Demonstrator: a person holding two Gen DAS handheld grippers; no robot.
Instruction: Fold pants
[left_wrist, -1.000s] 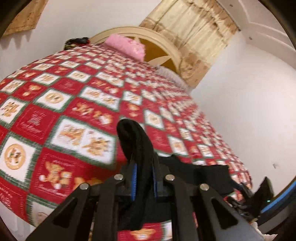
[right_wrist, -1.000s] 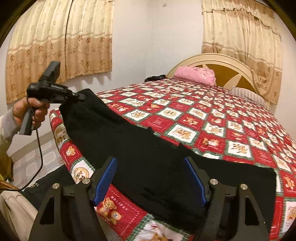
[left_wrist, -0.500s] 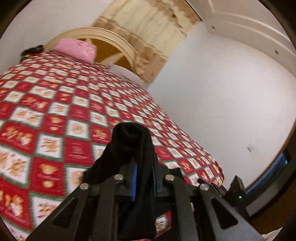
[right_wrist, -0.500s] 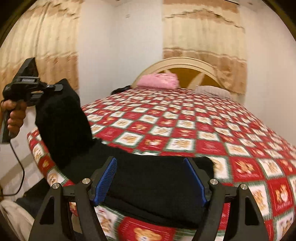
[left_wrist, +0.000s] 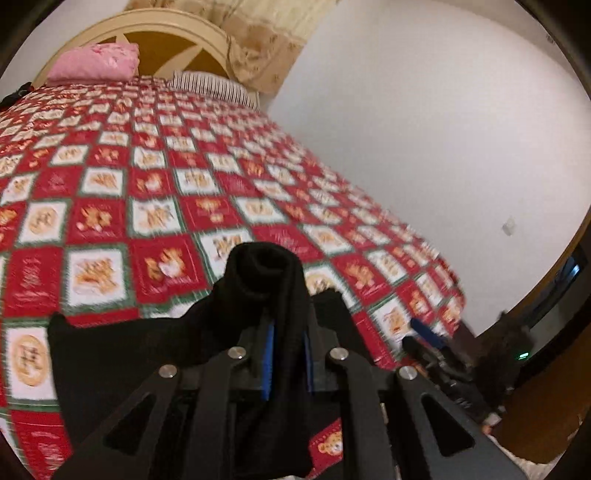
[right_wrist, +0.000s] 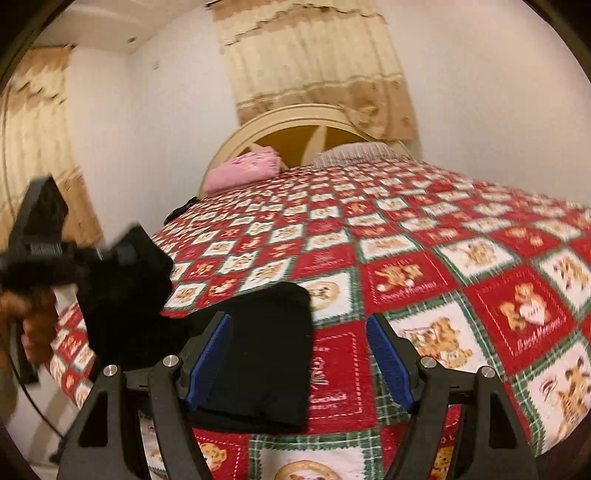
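Note:
Black pants (right_wrist: 266, 354) lie at the near edge of the bed, one end flat on the quilt. My left gripper (left_wrist: 288, 354) is shut on a bunched fold of the pants (left_wrist: 264, 273) and holds it lifted above the bed; it also shows in the right wrist view (right_wrist: 122, 251) at the left, with black cloth hanging from it. My right gripper (right_wrist: 299, 358) is open and empty, its blue pads (right_wrist: 210, 350) spread over the flat end of the pants, low above the quilt. It shows blurred in the left wrist view (left_wrist: 428, 332).
The bed has a red, white and green Christmas quilt (right_wrist: 424, 266). A pink pillow (right_wrist: 243, 168) and a striped pillow (left_wrist: 214, 86) lie by the round headboard (right_wrist: 295, 125). A dark object (right_wrist: 181, 210) lies on the far left of the bed. Curtains (right_wrist: 314, 62) hang behind.
My left gripper has carried the pants end to the right, towards the other end, doubling the cloth over. My right gripper has swung right and stayed open.

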